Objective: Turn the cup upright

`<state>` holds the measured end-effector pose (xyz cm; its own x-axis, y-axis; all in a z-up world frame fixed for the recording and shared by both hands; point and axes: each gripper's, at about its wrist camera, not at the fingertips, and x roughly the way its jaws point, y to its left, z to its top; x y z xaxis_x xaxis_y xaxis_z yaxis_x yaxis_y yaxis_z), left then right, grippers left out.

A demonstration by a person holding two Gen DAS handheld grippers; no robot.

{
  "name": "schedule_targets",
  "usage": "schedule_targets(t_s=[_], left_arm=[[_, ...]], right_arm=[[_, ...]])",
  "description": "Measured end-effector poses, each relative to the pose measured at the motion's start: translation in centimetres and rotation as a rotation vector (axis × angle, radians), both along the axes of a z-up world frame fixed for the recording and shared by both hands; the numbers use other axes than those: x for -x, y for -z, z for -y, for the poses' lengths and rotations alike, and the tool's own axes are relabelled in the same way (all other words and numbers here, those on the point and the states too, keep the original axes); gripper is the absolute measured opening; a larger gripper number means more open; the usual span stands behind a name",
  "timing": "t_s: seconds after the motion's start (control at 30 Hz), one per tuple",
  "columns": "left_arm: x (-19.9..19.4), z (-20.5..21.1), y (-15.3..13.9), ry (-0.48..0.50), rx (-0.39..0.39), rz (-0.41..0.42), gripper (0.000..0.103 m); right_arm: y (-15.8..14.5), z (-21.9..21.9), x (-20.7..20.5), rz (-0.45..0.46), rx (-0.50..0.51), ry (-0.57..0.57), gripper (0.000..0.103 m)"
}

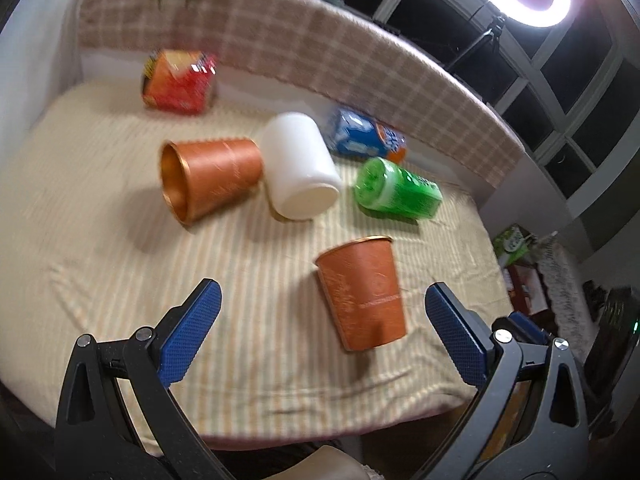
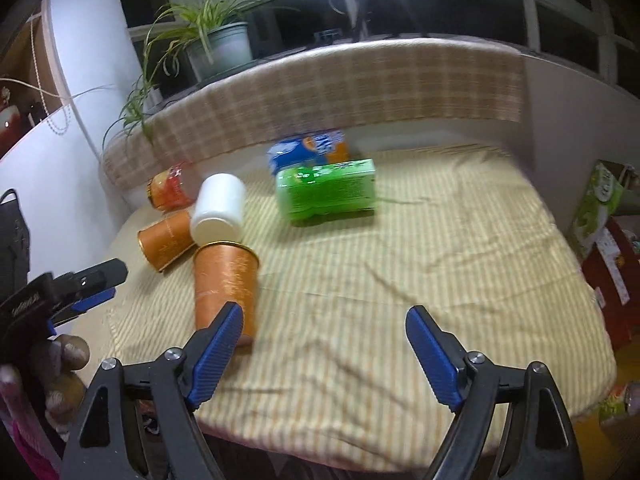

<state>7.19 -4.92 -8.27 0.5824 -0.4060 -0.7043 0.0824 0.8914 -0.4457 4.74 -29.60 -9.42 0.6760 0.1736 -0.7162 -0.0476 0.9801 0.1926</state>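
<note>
An orange cup (image 1: 362, 290) stands upright, slightly tilted in view, on the striped cloth near the front; it also shows in the right wrist view (image 2: 225, 284). A second orange cup (image 1: 210, 178) lies on its side with its mouth to the left, also in the right wrist view (image 2: 166, 243). A white cup (image 1: 298, 166) lies on its side beside it, also in the right wrist view (image 2: 219, 208). My left gripper (image 1: 320, 336) is open and empty, just in front of the upright cup. My right gripper (image 2: 324, 348) is open and empty, to the right of that cup.
A green box (image 1: 398, 188), a blue packet (image 1: 366, 134) and a red packet (image 1: 180, 82) lie toward the back. A checked padded edge (image 1: 320, 52) borders the back. The left gripper and hand show at the left in the right wrist view (image 2: 76, 288). Plants stand on the sill (image 2: 208, 36).
</note>
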Motion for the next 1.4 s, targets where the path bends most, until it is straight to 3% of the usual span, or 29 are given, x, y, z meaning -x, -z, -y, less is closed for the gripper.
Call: schedule_targets(t_s=[0.27, 0.5, 0.9, 1.07, 1.13, 1.3, 1.4], left_arm=[[-2.9, 1.7, 2.6, 0.037, 0.145, -0.146, 0.102], [-4.4, 2.0, 4.2, 0.035, 0.169, -0.202, 0.101], [-5.8, 3.3, 5.2, 0.050, 0.166, -0.229, 0.100], [-6.2, 4.0, 5.9, 0.076, 0.172, -0.261, 0.094], [-6.3, 4.3, 6.0, 0.084, 0.166, -0.263, 0.083], [-6.5, 4.6, 6.0, 0.094, 0.146, -0.260, 0.068], [-6.4, 4.8, 5.5, 0.098, 0.128, -0.236, 0.068]], right_arm=[[0.5, 1.3, 0.7, -0.013, -0.007, 0.039, 0.085], [0.6, 1.3, 1.0, -0.012, 0.016, 0.049, 0.085], [0.5, 1.0, 0.9, -0.005, 0.046, 0.058, 0.085], [0.7, 1.1, 0.8, -0.012, 0.044, 0.066, 0.086], [0.7, 1.2, 0.8, -0.013, 0.044, 0.071, 0.086], [0.9, 1.5, 0.7, -0.018, 0.039, 0.079, 0.086], [1.1, 1.7, 0.7, -0.024, 0.036, 0.086, 0.086]])
